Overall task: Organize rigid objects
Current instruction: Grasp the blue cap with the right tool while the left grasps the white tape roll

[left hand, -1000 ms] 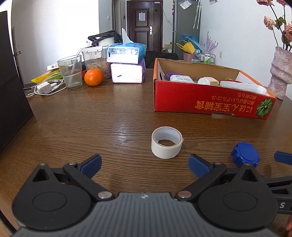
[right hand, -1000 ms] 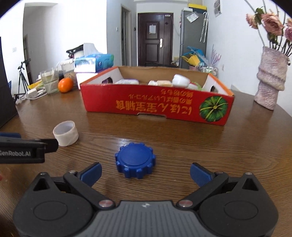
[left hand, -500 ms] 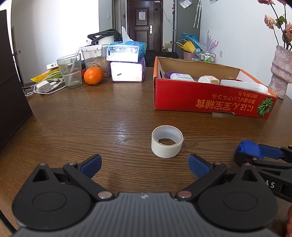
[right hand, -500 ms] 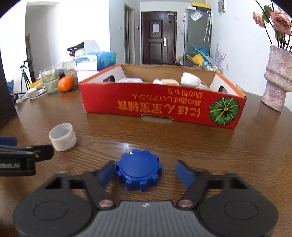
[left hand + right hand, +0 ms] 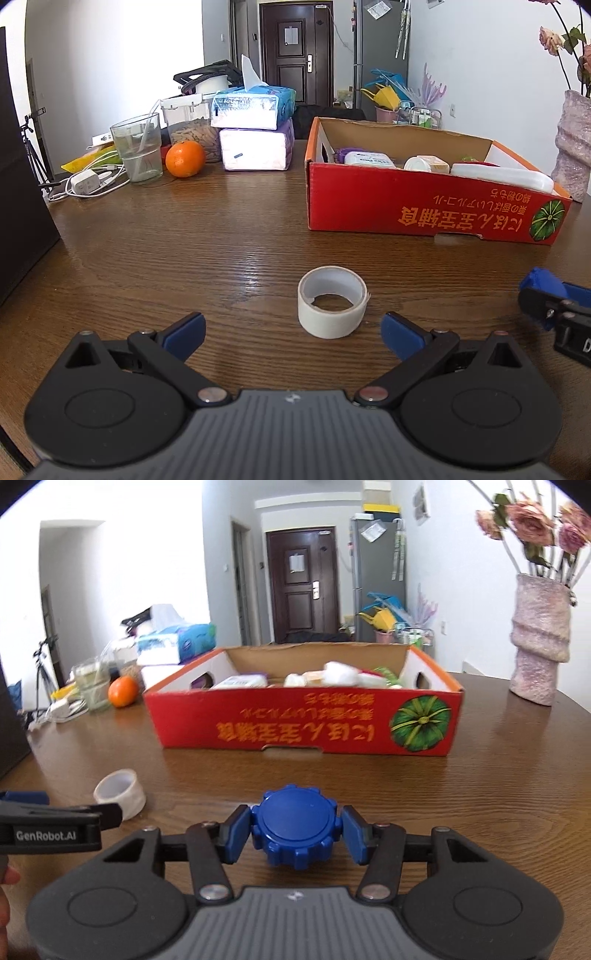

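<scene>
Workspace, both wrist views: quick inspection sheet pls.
Surface: brown wooden table, glossy.
Job's things: blue ridged cap between the right pads; white tape roll on the table; red cardboard box already holding several items.
Clutter: orange, glass, tissue packs, vase.
Grippers: right hand-held gripper shut on the cap; left hand-held gripper open, tape roll just ahead.
Cables: white charger and cord at far left.
Surroundings: door, fridge.

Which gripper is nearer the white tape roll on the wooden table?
Left. The left gripper is open just short of the white tape roll; the right gripper is off to its right, clamping the blue ridged cap.
</scene>
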